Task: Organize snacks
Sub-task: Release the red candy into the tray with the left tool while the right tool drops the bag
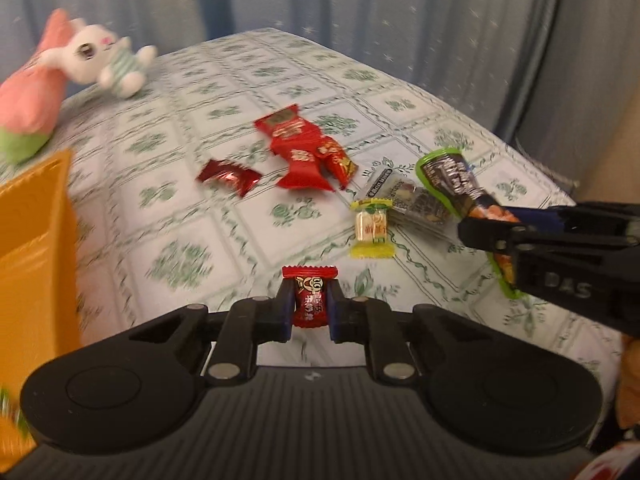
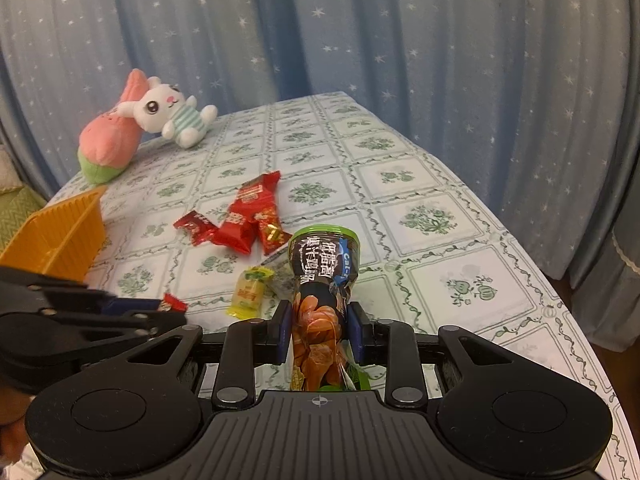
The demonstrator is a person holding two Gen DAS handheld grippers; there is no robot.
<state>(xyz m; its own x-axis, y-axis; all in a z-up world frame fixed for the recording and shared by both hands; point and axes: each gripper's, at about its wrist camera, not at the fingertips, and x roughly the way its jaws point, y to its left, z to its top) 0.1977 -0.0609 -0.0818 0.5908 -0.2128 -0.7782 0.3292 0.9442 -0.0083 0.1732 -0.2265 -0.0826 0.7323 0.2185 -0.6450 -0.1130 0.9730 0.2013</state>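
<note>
Left gripper (image 1: 310,302): closed on a small red wrapped candy (image 1: 309,300), held upright between the blue pads; white characters are printed on the wrapper but are not legible, and its lower end is hidden behind the tool body.

Right gripper (image 2: 319,330): closed on a dark snack pouch with green edge (image 2: 322,280), pinched across its orange-printed lower half. White Chinese characters and the cut-off letters "Calc" on a blue band are seen on the upper half; the bottom is hidden under the tool. "DAS" is embossed on the right tool's arm as seen from the left wrist camera.

Ahead of the left gripper, on the green-patterned tablecloth (image 1: 224,92): a yellow-green wrapped candy (image 1: 372,228), print unreadable, touching a clear packet of dark snacks (image 1: 412,200) with blurred lettering. Further ahead: a cluster of red wrapped sweets (image 1: 304,148), gold labels illegible, and one dark red foil candy (image 1: 228,176) just beside it.

To the left of both tools: an orange plastic basket (image 2: 60,236), cut off by the frame edge. Far ahead-left: a white rabbit plush (image 2: 172,116) leaning on a pink plush (image 2: 110,144).
</note>
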